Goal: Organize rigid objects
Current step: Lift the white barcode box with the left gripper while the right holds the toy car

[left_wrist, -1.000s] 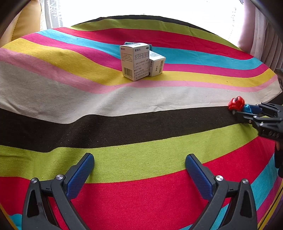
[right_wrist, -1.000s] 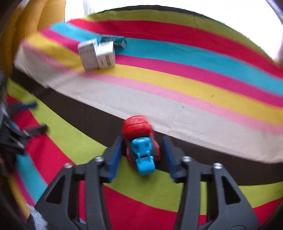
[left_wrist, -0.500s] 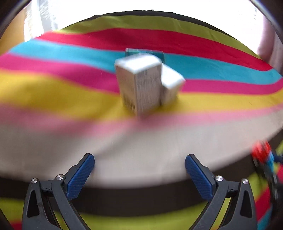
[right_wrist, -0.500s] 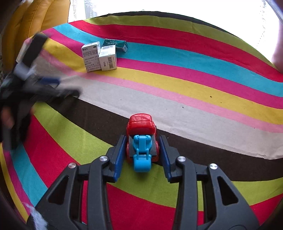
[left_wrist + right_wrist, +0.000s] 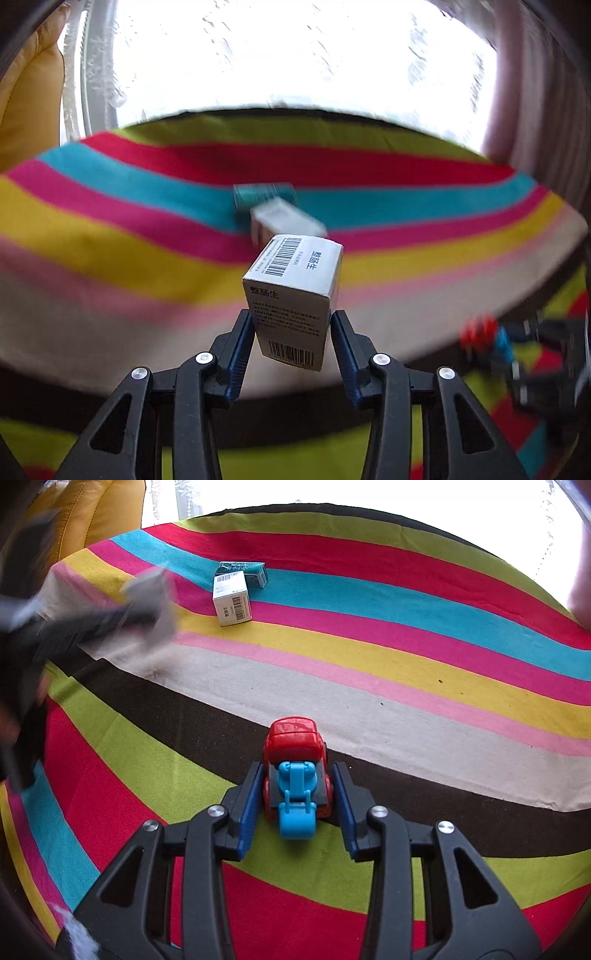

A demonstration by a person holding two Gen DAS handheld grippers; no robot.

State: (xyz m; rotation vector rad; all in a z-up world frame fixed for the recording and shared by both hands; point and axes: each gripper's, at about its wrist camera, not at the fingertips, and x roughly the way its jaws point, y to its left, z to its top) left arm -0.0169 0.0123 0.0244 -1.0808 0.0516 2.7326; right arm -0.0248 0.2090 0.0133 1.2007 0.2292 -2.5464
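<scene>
The left gripper [image 5: 291, 325] is closing, its fingers pinching a white box [image 5: 295, 295] above the striped cloth [image 5: 110, 258]. The right gripper's [image 5: 297, 786] fingers pinch a red-and-blue toy car [image 5: 295, 760] mid-cloth.

Left gripper [image 5: 291, 332] fingers [image 5: 242, 341] closing on the tilted white box [image 5: 295, 295].
</scene>
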